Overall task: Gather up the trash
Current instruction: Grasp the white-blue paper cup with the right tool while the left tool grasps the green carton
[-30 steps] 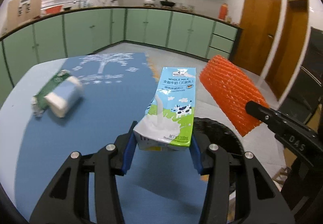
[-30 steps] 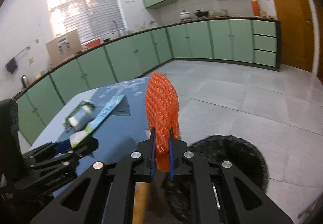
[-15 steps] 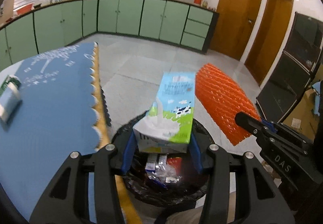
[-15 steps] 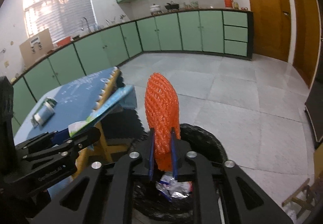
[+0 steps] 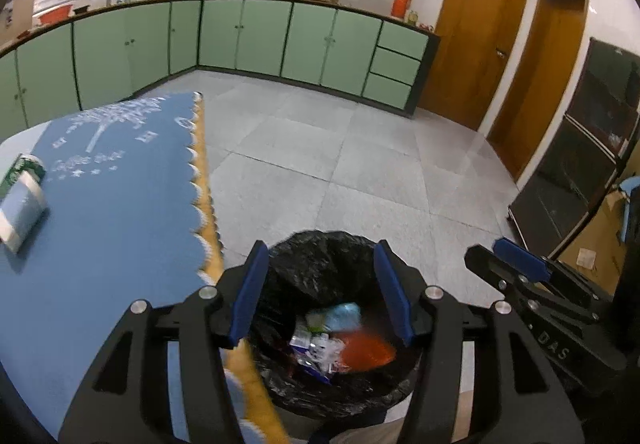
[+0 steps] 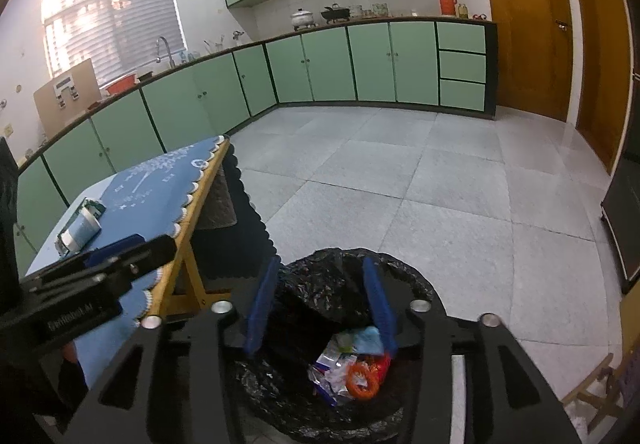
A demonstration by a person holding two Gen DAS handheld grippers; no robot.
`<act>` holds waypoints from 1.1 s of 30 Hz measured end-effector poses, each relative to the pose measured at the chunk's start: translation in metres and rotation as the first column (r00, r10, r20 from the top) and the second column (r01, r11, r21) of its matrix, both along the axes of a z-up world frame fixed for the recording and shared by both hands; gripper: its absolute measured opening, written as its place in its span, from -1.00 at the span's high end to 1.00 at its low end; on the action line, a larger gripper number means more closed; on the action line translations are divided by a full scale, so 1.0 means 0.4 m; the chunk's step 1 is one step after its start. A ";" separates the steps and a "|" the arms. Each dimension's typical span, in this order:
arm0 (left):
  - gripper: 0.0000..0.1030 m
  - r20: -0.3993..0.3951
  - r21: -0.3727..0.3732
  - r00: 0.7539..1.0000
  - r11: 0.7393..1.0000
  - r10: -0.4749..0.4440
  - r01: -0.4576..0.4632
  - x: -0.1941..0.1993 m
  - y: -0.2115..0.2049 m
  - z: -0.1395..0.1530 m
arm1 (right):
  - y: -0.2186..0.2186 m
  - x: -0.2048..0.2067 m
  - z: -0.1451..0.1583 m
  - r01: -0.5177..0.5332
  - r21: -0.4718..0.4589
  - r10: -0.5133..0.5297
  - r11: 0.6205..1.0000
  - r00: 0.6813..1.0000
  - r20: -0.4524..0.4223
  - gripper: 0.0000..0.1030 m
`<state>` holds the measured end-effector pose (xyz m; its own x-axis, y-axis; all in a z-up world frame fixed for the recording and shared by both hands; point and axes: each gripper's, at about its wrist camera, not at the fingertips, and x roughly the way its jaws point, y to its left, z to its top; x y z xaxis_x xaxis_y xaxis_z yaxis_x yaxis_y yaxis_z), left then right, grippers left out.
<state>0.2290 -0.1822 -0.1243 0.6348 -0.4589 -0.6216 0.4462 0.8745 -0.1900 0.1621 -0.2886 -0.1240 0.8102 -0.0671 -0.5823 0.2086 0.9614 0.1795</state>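
Over the bin (image 5: 320, 248), both hand-held grippers, left (image 5: 320, 292) and right (image 6: 320, 304), are opening, nothing between them now: carton and orange net (image 6: 362, 380) have dropped in. One cup (image 5: 22, 204) remains on the bench (image 5: 120, 212).

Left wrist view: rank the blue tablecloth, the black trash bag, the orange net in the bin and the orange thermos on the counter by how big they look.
1. blue tablecloth
2. black trash bag
3. orange net, blurred
4. orange thermos

The thermos stands far from the camera, so its true size against the net is unsure.
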 end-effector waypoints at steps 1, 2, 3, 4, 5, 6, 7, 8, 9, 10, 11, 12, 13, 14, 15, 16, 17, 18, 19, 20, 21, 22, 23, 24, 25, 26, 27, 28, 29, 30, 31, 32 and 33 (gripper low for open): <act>-0.05 0.008 -0.002 1.000 1.000 0.009 -0.009 0.000 0.010 0.007 | 0.011 0.000 0.008 -0.003 -0.005 0.003 1.000 1.000 0.006 -0.11; -0.06 0.023 -0.003 0.999 1.000 0.026 -0.026 -0.002 0.033 0.018 | 0.020 0.001 0.015 -0.007 -0.008 0.007 1.000 1.000 0.010 -0.21; -0.09 0.036 -0.003 0.999 0.999 0.038 -0.038 -0.002 0.053 0.027 | 0.034 0.002 0.025 -0.017 -0.013 0.017 1.000 1.000 0.019 -0.27; -0.13 0.054 0.001 0.997 0.998 0.057 -0.057 -0.006 0.076 0.036 | 0.044 0.004 0.032 -0.023 -0.016 0.023 1.000 0.999 0.025 -0.43; -0.16 0.066 0.002 0.995 0.998 0.070 -0.070 -0.006 0.093 0.044 | 0.064 0.006 0.042 -0.027 -0.021 0.028 0.999 0.999 0.034 -0.60; -0.20 0.083 0.004 0.992 0.996 0.091 -0.091 -0.010 0.122 0.053 | 0.081 0.009 0.052 -0.034 -0.022 0.035 0.999 0.998 0.043 -0.66; -0.26 0.099 0.005 0.988 0.993 0.116 -0.117 -0.013 0.154 0.060 | 0.099 0.013 0.061 -0.042 -0.020 0.043 0.999 0.998 0.054 -0.73; -0.28 0.110 0.005 0.985 0.990 0.136 -0.138 -0.015 0.181 0.066 | 0.116 0.020 0.071 -0.049 -0.019 0.051 0.999 0.997 0.061 -0.78; -0.31 0.120 0.005 0.980 0.987 0.157 -0.159 -0.016 0.210 0.072 | 0.136 0.026 0.079 -0.062 -0.019 0.063 0.998 0.996 0.068 -0.80; -0.35 0.130 0.008 0.974 0.982 0.187 -0.189 -0.017 0.248 0.077 | 0.150 0.031 0.085 -0.071 -0.019 0.072 0.997 0.995 0.074 -0.84; -0.37 0.136 0.011 0.969 0.978 0.206 -0.209 -0.018 0.277 0.081 | 0.174 0.039 0.092 -0.087 -0.020 0.088 0.996 0.993 0.082 -0.87; -0.43 0.144 0.016 0.963 0.972 0.229 -0.234 -0.019 0.311 0.084 | 0.194 0.046 0.097 -0.104 -0.019 0.105 0.994 0.991 0.089 -0.88; -0.49 0.153 0.024 0.955 0.965 0.256 -0.262 -0.019 0.347 0.088 | 0.214 0.053 0.101 -0.121 -0.017 0.122 0.993 0.988 0.094 -0.88; -0.52 0.159 0.030 0.948 0.958 0.276 -0.284 -0.019 0.373 0.091 | 0.243 0.065 0.107 -0.146 -0.016 0.147 0.989 0.984 0.100 -0.88; -0.57 0.164 0.035 0.938 0.948 0.306 -0.315 -0.018 0.411 0.093 | 0.271 0.076 0.110 -0.168 -0.014 0.168 0.986 0.980 0.104 -0.88; -0.59 0.164 0.038 0.928 0.938 0.334 -0.344 -0.017 0.449 0.094 | 0.291 0.084 0.110 -0.185 -0.012 0.185 0.983 0.977 0.107 -0.88; -0.59 0.163 0.042 0.919 0.928 0.360 -0.371 -0.016 0.480 0.094 | 0.320 0.099 0.112 -0.212 -0.010 0.211 0.977 0.972 0.107 -0.88; -0.60 0.163 0.046 0.910 0.918 0.381 -0.393 -0.014 0.509 0.095 | 0.355 0.115 0.113 -0.239 -0.011 0.239 0.971 0.965 0.105 -0.88; -0.60 0.164 0.049 0.899 0.907 0.406 -0.418 -0.011 0.544 0.094 | 0.378 0.123 0.113 -0.256 -0.014 0.255 0.967 0.961 0.106 -0.88; -0.60 0.166 0.052 0.891 0.899 0.422 -0.435 -0.011 0.570 0.093 | 0.414 0.139 0.112 -0.282 -0.016 0.282 0.959 0.953 0.109 -0.88; -0.60 0.166 0.056 0.883 0.890 0.439 -0.453 -0.007 0.598 0.094 | 0.450 0.154 0.111 -0.308 -0.017 0.308 0.951 0.945 0.109 -0.88; -0.60 0.168 0.062 0.872 0.878 0.459 -0.474 -0.003 0.628 0.092 | 0.484 0.168 0.109 -0.332 -0.020 0.332 0.943 0.937 0.110 -0.88; -0.60 0.168 0.064 0.866 0.871 0.471 -0.487 -0.002 0.649 0.091 | 0.511 0.178 0.107 -0.348 -0.024 0.348 0.937 0.931 0.112 -0.88; -0.59 0.168 0.066 0.857 0.862 0.487 -0.503 0.002 0.672 0.089 | 0.538 0.188 0.105 -0.363 -0.029 0.364 0.931 0.925 0.114 -0.88; -0.59 0.168 0.066 0.849 0.854 0.500 -0.516 0.005 0.693 0.088 | 0.563 0.198 0.104 -0.376 -0.034 0.377 0.926 0.918 0.119 -0.87; -0.59 0.170 0.068 0.844 0.849 0.508 -0.524 0.006 0.705 0.086 | 0.594 0.213 0.100 -0.386 -0.044 0.388 0.922 0.914 0.122 -0.85; -0.59 0.173 0.074 0.838 0.841 0.518 -0.536 0.010 0.723 0.083 | 0.617 0.224 0.095 -0.389 -0.052 0.393 0.920 0.912 0.121 -0.82; -0.59 0.174 0.080 0.833 0.835 0.526 -0.544 0.016 0.738 0.080 | 0.646 0.239 0.090 -0.395 -0.061 0.399 0.917 0.909 0.119 -0.77; -0.59 0.174 0.080 0.831 0.833 0.529 -0.547 0.017 0.753 0.074 | 0.664 0.242 0.080 -0.399 -0.063 0.404 0.915 0.907 0.118 -0.73; -0.59 0.175 0.080 0.827 0.830 0.534 -0.553 0.021 0.766 0.071 | 0.689 0.255 0.073 -0.405 -0.064 0.410 0.912 0.905 0.114 -0.71; -0.59 0.173 0.081 0.824 0.826 0.539 -0.558 0.025 0.777 0.070 | 0.714 0.267 0.066 -0.414 -0.062 0.418 0.908 0.902 0.106 -0.68; -0.59 0.172 0.080 0.822 0.824 0.543 -0.561 0.026 0.786 0.067 | 0.731 0.274 0.059 -0.422 -0.062 0.426 0.905 0.899 0.098 -0.62; -0.59 0.170 0.079 0.820 0.821 0.547 -0.565 0.032 0.797 0.065 | 0.749 0.282 0.053 -0.428 -0.064 0.432 0.902 0.898 0.089 -0.58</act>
